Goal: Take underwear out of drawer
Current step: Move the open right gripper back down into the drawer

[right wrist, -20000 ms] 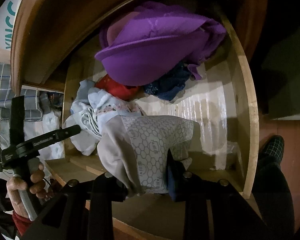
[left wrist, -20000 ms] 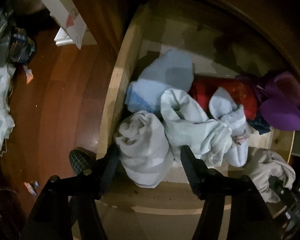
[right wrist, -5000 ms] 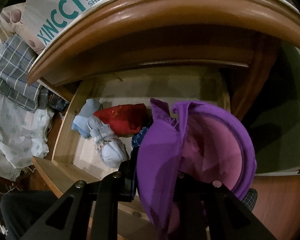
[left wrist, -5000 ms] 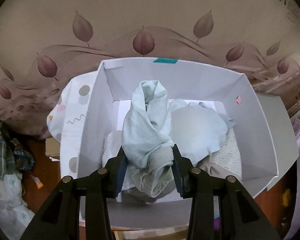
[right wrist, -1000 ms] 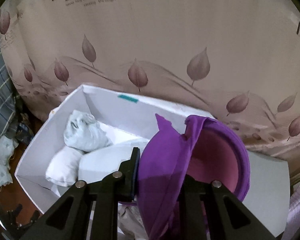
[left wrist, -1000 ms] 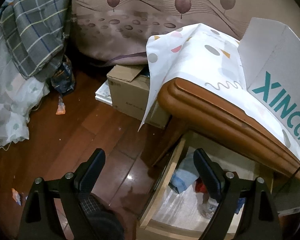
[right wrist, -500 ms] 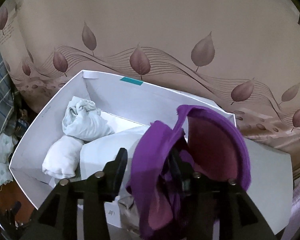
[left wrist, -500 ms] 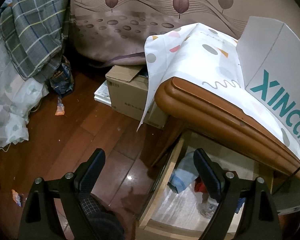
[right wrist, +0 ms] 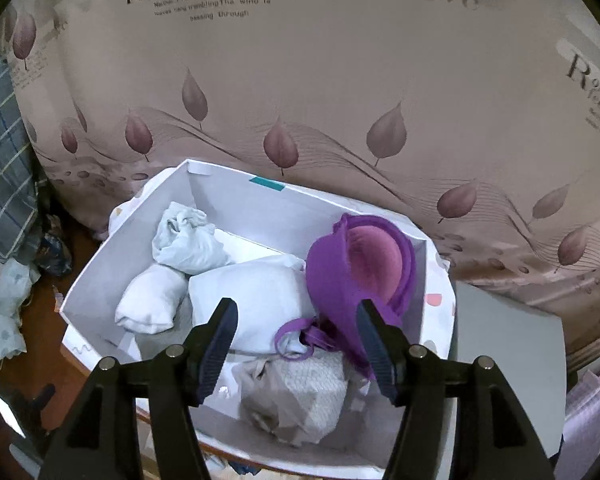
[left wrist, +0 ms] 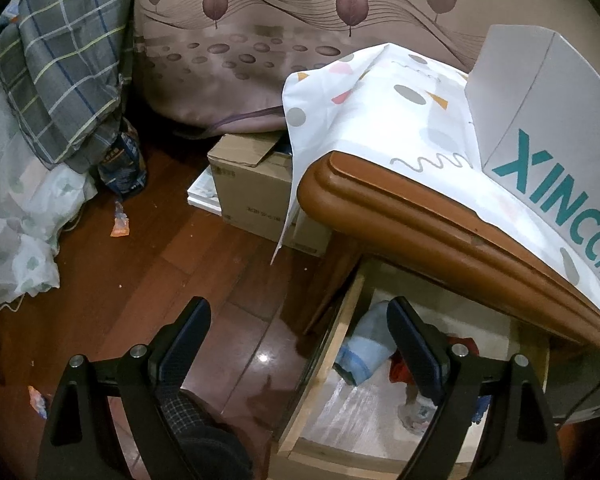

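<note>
Purple bra (right wrist: 352, 280) lies in the white box (right wrist: 236, 196), at its right end, just ahead of the right gripper (right wrist: 296, 334). That gripper's jaws have just been opening and now stand apart; the bra's cup sits beyond the right fingertip and its loose strap (right wrist: 296, 336) lies between the jaws, with neither pad pressing on it. Left of the bra, ahead of the left fingertip, rest a white folded piece (right wrist: 252, 300), a white roll (right wrist: 150, 302) and a pale green bundle (right wrist: 188, 240). A grey patterned garment (right wrist: 300, 392) lies nearest the gripper, below the strap. Behind the box hangs a leaf-printed fabric (right wrist: 320, 80).

The left gripper (left wrist: 298, 338) hangs with its jaws wide apart and nothing between them. Past its right finger the drawer (left wrist: 324, 364) stands open beneath the brown wooden top (left wrist: 420, 216). Inside are a light blue garment (left wrist: 364, 352), a red one (left wrist: 400, 370) partly hidden by the finger, and a pale item (left wrist: 416, 412) nearer the drawer front. A dotted white cloth (left wrist: 380, 100) covers the wooden top. Beyond the left finger is dark wood floor (left wrist: 140, 264) and a cardboard carton (left wrist: 252, 184).
</note>
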A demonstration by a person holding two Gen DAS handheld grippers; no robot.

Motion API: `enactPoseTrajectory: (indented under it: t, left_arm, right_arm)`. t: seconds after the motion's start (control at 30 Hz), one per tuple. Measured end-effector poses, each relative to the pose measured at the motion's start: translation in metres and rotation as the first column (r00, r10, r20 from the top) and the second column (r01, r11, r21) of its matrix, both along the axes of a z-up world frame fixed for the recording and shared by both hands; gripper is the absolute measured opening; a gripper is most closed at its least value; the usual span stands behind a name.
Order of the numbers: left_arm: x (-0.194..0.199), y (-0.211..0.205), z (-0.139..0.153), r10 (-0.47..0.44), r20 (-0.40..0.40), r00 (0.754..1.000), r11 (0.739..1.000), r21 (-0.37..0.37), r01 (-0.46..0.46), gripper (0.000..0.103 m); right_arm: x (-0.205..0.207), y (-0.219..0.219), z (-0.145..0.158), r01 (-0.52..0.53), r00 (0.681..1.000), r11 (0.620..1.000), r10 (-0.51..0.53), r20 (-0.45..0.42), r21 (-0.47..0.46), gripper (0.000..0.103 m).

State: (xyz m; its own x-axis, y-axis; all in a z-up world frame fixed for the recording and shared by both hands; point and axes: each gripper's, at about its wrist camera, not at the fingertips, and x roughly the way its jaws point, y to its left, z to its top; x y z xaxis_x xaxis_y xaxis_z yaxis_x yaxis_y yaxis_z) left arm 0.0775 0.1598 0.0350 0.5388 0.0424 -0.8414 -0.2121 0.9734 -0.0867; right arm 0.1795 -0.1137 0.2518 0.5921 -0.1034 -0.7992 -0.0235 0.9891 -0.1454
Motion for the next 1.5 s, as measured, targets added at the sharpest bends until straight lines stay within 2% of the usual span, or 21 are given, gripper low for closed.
enactPoseTrajectory:
  t: [0.2, 0.43, 0.57, 0.7, 0.87, 1.0, 1.13, 1.23, 1.43, 1.5]
  left_arm:
    - [0.001, -0.001, 0.001, -0.01, 0.001, 1.0, 1.0, 0.003, 0.01, 0.088]
    - [-0.001, -0.003, 0.001, -0.019, 0.005, 1.0, 1.0, 0.018, 0.019, 0.088]
    - [-0.002, -0.004, 0.003, -0.026, 0.011, 1.0, 0.999, 0.04, 0.025, 0.088]
    - [-0.002, -0.005, 0.002, -0.032, 0.007, 0.999, 0.999, 0.039, 0.031, 0.088]
    - [-0.002, -0.003, 0.003, -0.029, 0.004, 1.0, 0.999, 0.038, 0.028, 0.088]
    - [-0.001, -0.002, 0.004, -0.026, 0.011, 1.0, 0.999, 0.042, 0.025, 0.088]
    - [-0.001, -0.002, 0.003, -0.026, 0.001, 1.0, 0.999, 0.036, 0.026, 0.088]
    - [-0.002, -0.002, 0.003, -0.028, 0.001, 1.0, 0.999, 0.04, 0.028, 0.088]
    - [-0.001, 0.0, 0.003, -0.029, 0.0, 1.0, 0.999, 0.027, 0.029, 0.088]
    - [-0.001, 0.002, 0.004, -0.024, 0.001, 1.0, 1.0, 0.02, 0.024, 0.088]
  right_arm:
    - [-0.023, 0.001, 0.014, -0.01, 1.0, 1.0, 0.01, 0.007, 0.028, 0.063]
    - [-0.063, 0.012, 0.02, -0.077, 0.997, 0.995, 0.076, 0.012, 0.06, 0.063]
    - [-0.091, 0.017, 0.016, -0.118, 0.993, 0.986, 0.117, 0.015, 0.121, 0.063]
    - [-0.118, 0.016, -0.001, -0.131, 0.991, 0.979, 0.134, -0.011, 0.159, 0.063]
    - [-0.14, 0.01, -0.041, -0.113, 0.987, 0.978, 0.131, -0.093, 0.178, 0.063]
    - [-0.153, 0.006, -0.092, -0.087, 0.974, 0.976, 0.125, -0.187, 0.2, 0.063]
    - [-0.158, 0.008, -0.151, -0.082, 0.947, 0.977, 0.138, -0.291, 0.196, 0.063]
    - [-0.157, 0.016, -0.19, -0.135, 0.926, 0.978, 0.182, -0.331, 0.158, 0.063]
    - [-0.145, 0.024, -0.246, -0.26, 0.874, 0.954, 0.298, -0.382, 0.15, 0.063]
    - [-0.141, 0.026, -0.258, -0.285, 0.868, 0.949, 0.316, -0.383, 0.137, 0.063]
